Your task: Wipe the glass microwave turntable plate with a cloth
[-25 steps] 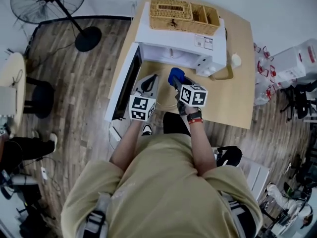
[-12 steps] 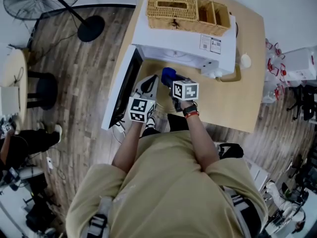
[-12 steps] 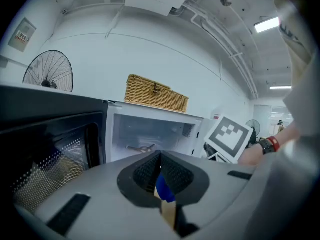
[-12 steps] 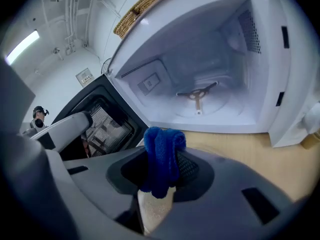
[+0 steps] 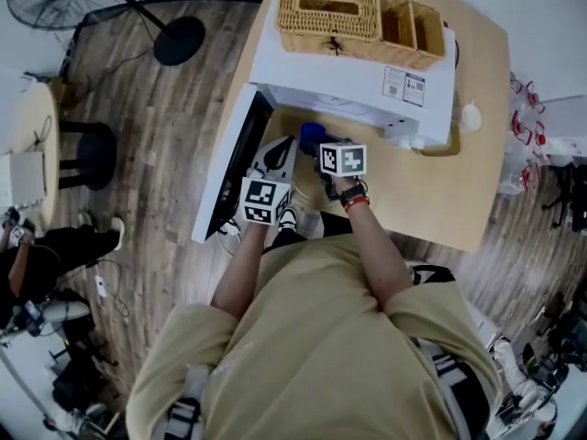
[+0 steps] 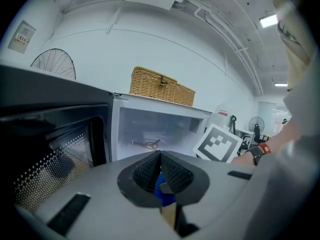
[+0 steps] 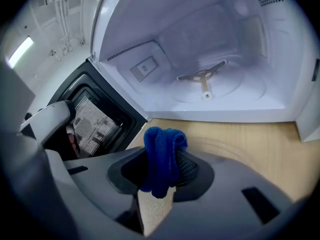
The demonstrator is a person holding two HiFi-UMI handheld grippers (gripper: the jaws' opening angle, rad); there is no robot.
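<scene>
Nearest us, the right gripper [image 7: 167, 171] has its jaws clamped on the blue cloth [image 7: 161, 156]. The left gripper [image 6: 160, 169] jaws look pressed together, and we can't see anything pinched in them. The plate [image 7: 235, 151] is out on the worktop [image 7: 285, 134], lower right of the right gripper view, just past the cloth. Behind it the microwave [image 7: 200, 44] stands open. We'd guess the wiping's barely begun, if at all.
</scene>
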